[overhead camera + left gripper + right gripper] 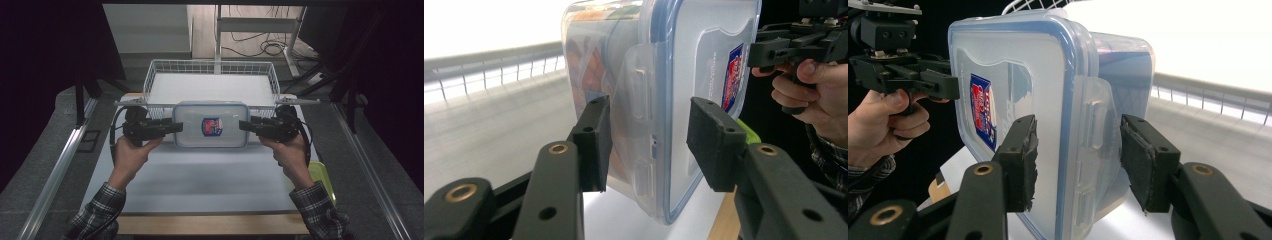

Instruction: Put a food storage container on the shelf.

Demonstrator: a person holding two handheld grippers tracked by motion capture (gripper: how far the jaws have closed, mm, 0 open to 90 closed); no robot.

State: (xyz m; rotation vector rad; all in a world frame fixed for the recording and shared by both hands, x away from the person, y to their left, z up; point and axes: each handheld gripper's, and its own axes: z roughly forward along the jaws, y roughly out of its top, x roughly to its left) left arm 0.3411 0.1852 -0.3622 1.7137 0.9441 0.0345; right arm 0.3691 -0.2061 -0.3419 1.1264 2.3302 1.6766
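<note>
Wire basket (210,67) rim blocks ahead; white mat (200,180) behind lies open.

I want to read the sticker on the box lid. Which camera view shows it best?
The high view: the sticker faces that camera, whole and unblocked, though small. The left gripper view shows it edge-on, partly behind a jaw pad; the right gripper view shows it larger but slanted.

we see a table (200,192) with a wooden edge, covered by a pale mat (200,175). a white wire basket (210,70) stands on its far end. a yellow-green thing (320,175) lies at its right edge.
</note>
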